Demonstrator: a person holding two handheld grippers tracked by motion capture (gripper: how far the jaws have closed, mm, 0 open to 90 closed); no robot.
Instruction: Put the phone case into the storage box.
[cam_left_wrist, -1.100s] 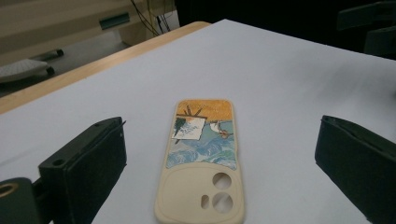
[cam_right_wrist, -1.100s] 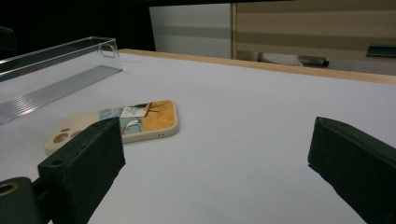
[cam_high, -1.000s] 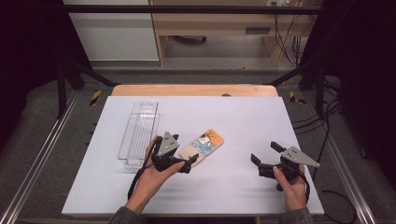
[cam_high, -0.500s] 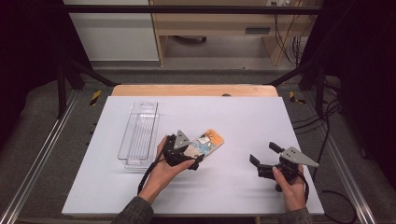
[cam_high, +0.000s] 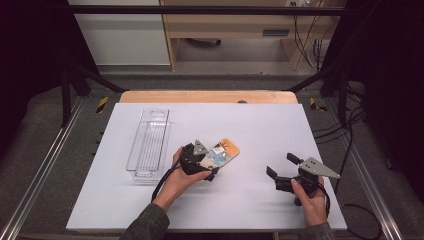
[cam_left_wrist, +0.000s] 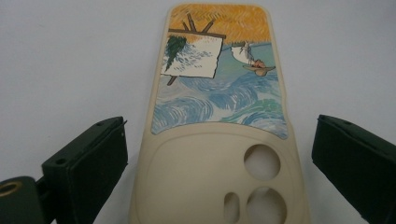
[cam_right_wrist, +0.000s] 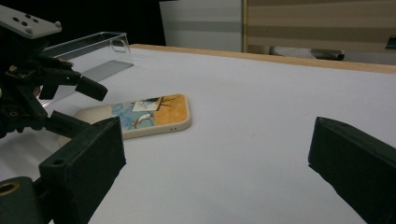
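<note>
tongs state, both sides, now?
Left tongs: open, jaws either side of the phone case, not clamped.
Right tongs: open, holding nothing, over the bare table.

Thing: phone case (cam_high: 222, 153), cream-coloured, painted scene of blue waves, an easel and an orange sky
Face: back side up, camera holes showing at the cream end
Pose: lying flat, angled on the white table (cam_high: 260, 125)
Place: mid-table, right of the clear plastic tray (cam_high: 149, 142)
</note>
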